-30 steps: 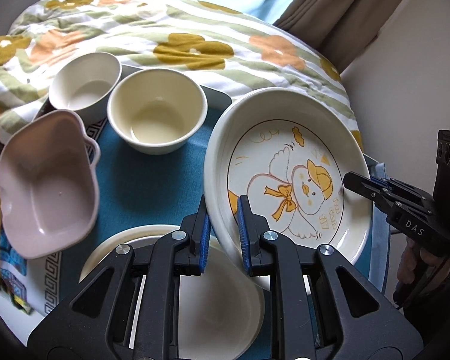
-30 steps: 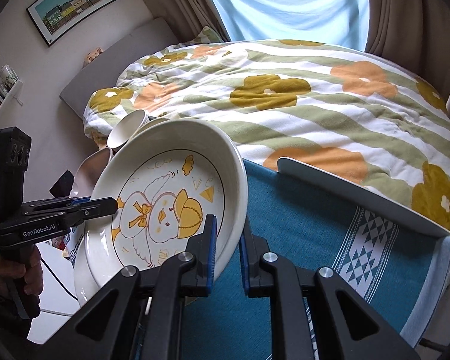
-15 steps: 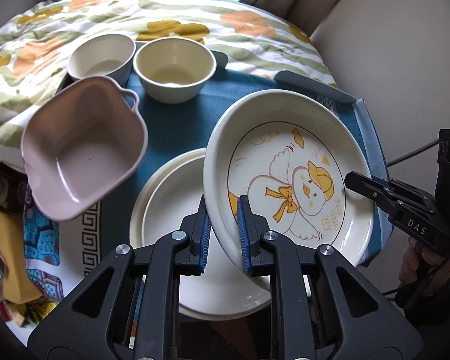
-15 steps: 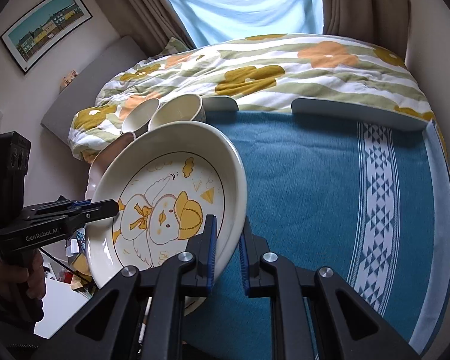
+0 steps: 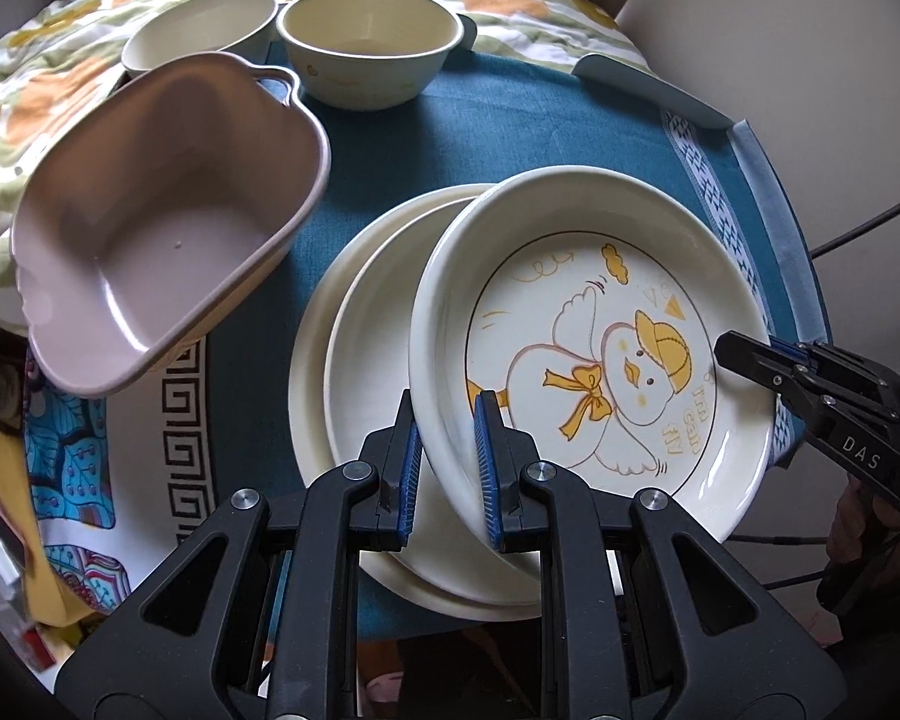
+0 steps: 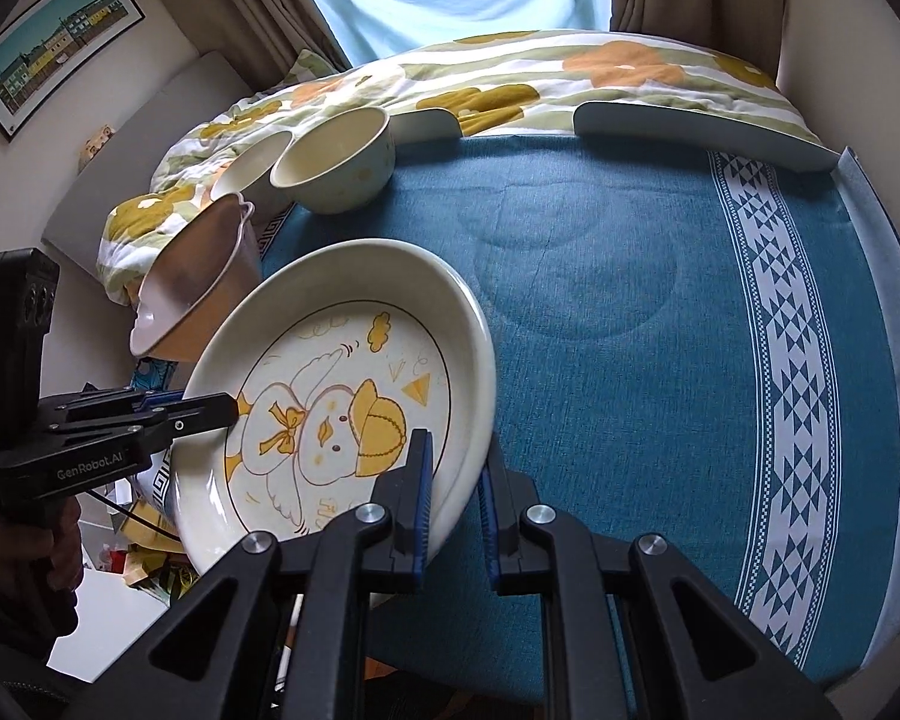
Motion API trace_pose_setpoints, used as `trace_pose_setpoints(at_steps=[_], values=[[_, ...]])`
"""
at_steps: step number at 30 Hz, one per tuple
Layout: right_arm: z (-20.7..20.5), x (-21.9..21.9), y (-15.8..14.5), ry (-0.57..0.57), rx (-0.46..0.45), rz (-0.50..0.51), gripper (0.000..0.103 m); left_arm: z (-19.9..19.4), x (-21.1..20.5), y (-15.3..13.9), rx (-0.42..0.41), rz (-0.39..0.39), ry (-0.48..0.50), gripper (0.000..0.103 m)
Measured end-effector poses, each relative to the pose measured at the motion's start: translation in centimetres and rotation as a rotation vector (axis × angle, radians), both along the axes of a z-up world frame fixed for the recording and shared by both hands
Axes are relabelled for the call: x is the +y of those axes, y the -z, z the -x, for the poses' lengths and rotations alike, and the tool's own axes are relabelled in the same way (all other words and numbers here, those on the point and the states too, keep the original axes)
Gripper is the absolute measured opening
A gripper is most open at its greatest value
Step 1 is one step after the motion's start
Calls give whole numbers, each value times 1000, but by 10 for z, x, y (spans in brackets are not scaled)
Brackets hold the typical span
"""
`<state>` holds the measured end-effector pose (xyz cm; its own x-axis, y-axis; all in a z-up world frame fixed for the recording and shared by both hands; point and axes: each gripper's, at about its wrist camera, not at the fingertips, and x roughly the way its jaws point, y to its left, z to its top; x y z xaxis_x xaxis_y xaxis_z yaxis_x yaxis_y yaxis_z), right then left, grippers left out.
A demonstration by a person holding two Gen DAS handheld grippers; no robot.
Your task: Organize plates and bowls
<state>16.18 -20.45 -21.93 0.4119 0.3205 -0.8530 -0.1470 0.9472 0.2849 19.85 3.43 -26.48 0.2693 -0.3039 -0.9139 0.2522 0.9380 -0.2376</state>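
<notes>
- Above the teal-clothed bench (image 6: 630,300), the duck-print plate (image 5: 600,360) hangs tilted, carried between both tools at opposite edges of its rim.
- Left tool (image 5: 447,456): its blue pads are clamped on the plate's near rim, one pad inside the raised lip, one beneath it.
- Right tool (image 6: 456,501): likewise pinched onto the rim on the opposite side; in the left wrist view its black tip meets the plate's right edge.
- Directly under the carried plate lies a plain cream plate (image 5: 360,384) on the cloth, partly overlapped by it; whether the two touch I cannot tell.
- Handling: the plate looks like glazed ceramic, so stiff, fairly heavy and slick, and it would chip or crack if dropped or knocked against the one below. A rim pinch on a glossy lip can slide, so two opposed grips suit it; the raised lip gives the pads something to bite.
- The stacking step seems close to done: level the plate, centre it over the cream one, and only then let the pads part.
- Beyond, a pink handled dish (image 5: 156,222) sits tipped at the bench's left edge, near two cream bowls (image 5: 369,42) at the back; these probably still need nesting.
</notes>
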Motion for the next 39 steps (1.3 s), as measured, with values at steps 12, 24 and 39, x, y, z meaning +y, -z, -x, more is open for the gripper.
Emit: trace_pose_setpoints(at_steps=[12,24,39], values=[[0,8,2,-42,-4,32,13,-2,-12,6,-28,-110,3,15],[-1,20,3,-106,-11,107,13,1,-20,6,-51,-203,-10,15],[-4,25,3,-114,1,130,13,11,-36,3,-110,-366,6,16]])
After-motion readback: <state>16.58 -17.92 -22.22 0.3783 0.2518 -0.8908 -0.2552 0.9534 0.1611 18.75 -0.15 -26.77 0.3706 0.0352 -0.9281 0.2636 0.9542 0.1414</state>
